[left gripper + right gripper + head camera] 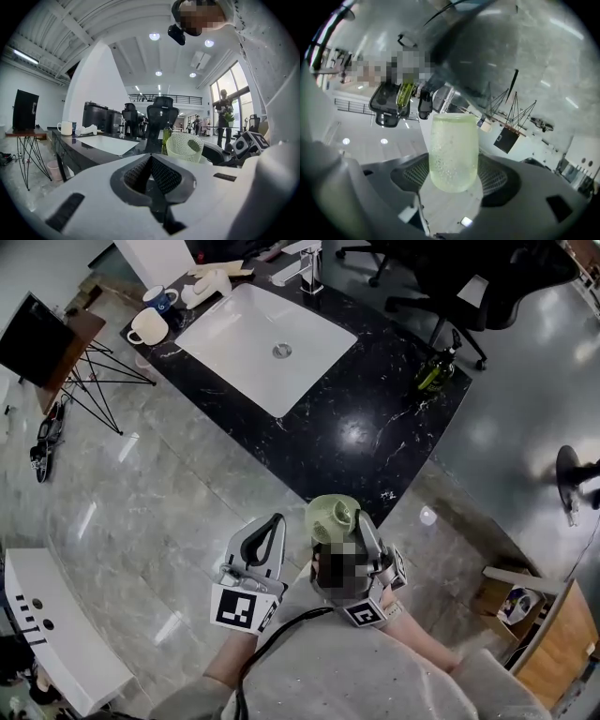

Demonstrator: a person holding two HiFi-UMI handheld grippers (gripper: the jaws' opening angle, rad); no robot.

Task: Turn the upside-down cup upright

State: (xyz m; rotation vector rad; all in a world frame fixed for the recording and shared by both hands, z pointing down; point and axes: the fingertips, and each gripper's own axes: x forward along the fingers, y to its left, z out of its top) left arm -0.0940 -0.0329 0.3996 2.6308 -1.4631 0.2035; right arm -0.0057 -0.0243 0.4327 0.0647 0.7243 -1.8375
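The cup [453, 152] is translucent pale-green, pebbled with tiny bumps. The table [375, 427] is glossy black veined stone; the floor [141, 493] polished grey marble.

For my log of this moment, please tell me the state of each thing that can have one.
left hand-held gripper: shut, empty.
right hand-held gripper: shut on the green cup.
green cup: held in the air, off the counter.
white mug: upright on the counter.
sink: empty.
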